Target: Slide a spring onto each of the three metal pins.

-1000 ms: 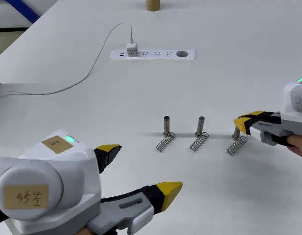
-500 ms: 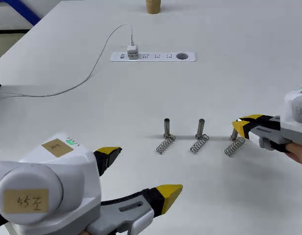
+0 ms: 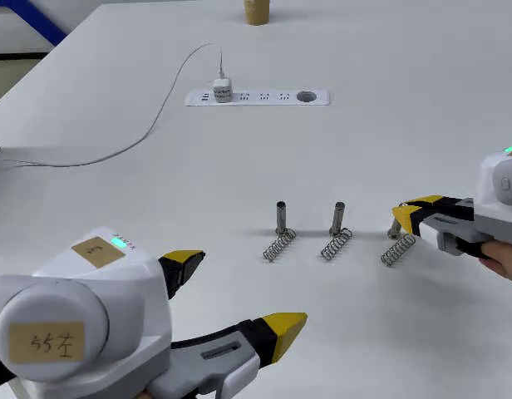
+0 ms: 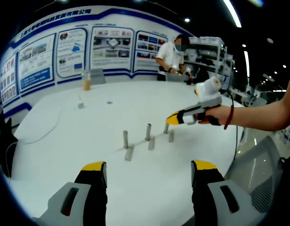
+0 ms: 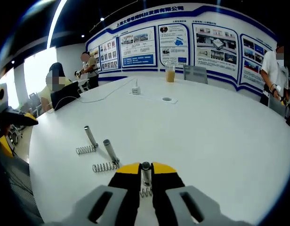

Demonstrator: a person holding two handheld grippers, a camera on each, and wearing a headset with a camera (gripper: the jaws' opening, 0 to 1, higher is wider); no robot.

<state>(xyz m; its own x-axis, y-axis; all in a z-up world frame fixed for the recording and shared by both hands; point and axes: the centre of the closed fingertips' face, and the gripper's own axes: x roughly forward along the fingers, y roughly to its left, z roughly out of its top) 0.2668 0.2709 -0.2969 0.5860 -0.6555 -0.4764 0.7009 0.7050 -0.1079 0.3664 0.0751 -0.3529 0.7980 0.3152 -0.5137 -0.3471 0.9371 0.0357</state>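
Observation:
Three metal pins stand in a row on the white table: the left pin (image 3: 281,216), the middle pin (image 3: 337,217) and the right pin (image 3: 394,228). One spring lies flat in front of each: the left spring (image 3: 278,243), the middle spring (image 3: 337,243) and the right spring (image 3: 398,248). My right gripper (image 3: 412,209) is at the right pin (image 5: 146,173). Its jaws are closed in on the pin's upper part, and the spring (image 5: 145,191) shows below it. My left gripper (image 3: 233,293) hovers open and holding nothing at the near left, well short of the pins (image 4: 125,139).
A white power strip (image 3: 258,97) with a plugged-in charger (image 3: 222,86) and a trailing cable (image 3: 148,129) lies at the back. A cup (image 3: 256,10) stands at the far edge. People stand or sit around the round table (image 5: 220,141).
The head camera has shifted a little. My right gripper has stayed at the right pin with hardly any movement. My left gripper has held still and open.

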